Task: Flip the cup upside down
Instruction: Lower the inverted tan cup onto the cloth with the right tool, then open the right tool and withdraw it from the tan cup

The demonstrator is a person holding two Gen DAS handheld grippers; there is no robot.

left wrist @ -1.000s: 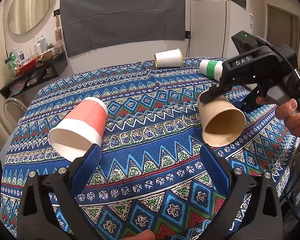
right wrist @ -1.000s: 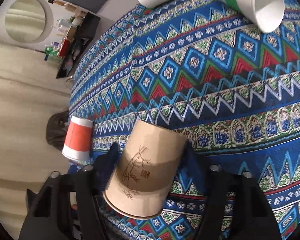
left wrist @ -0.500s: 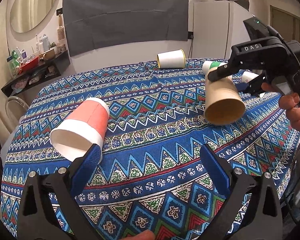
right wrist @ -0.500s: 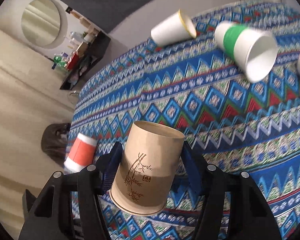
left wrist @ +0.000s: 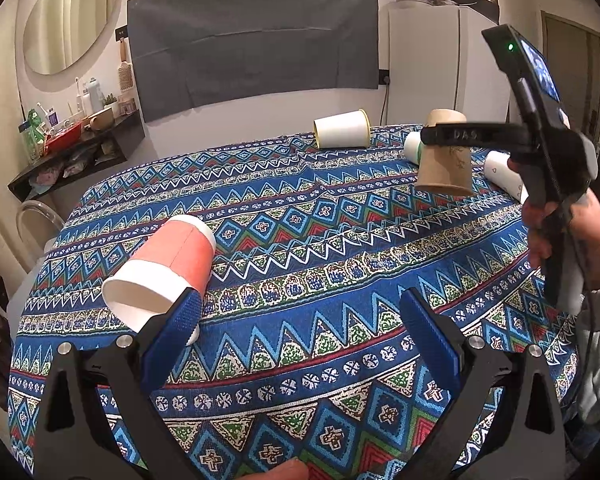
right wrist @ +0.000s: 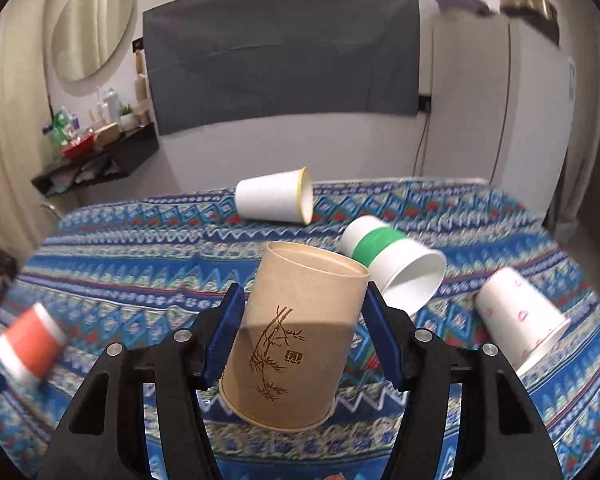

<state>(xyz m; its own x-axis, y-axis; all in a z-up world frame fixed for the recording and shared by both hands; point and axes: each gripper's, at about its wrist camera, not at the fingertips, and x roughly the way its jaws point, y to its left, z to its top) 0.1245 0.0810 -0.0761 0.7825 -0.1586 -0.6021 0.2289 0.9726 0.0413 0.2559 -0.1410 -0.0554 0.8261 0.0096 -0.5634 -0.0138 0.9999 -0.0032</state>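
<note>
Brown paper cup [right wrist: 296, 336] clamped mouth-down by right gripper [right wrist: 302, 334] above patterned tablecloth [left wrist: 300, 240], left gripper [left wrist: 300, 328] held wide open, empty, red cup [left wrist: 168, 264] lain at ten o'clock.

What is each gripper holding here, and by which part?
The right gripper clamps the brown cup across its side wall, about mid-height, base uppermost. The left gripper is open and holds nothing.

open cloth [left wrist: 300, 272] mid-table; red cup [left wrist: 168, 264] near left, green-band cup [right wrist: 392, 268], pink-print cup [right wrist: 520, 320] crowd right.
</note>
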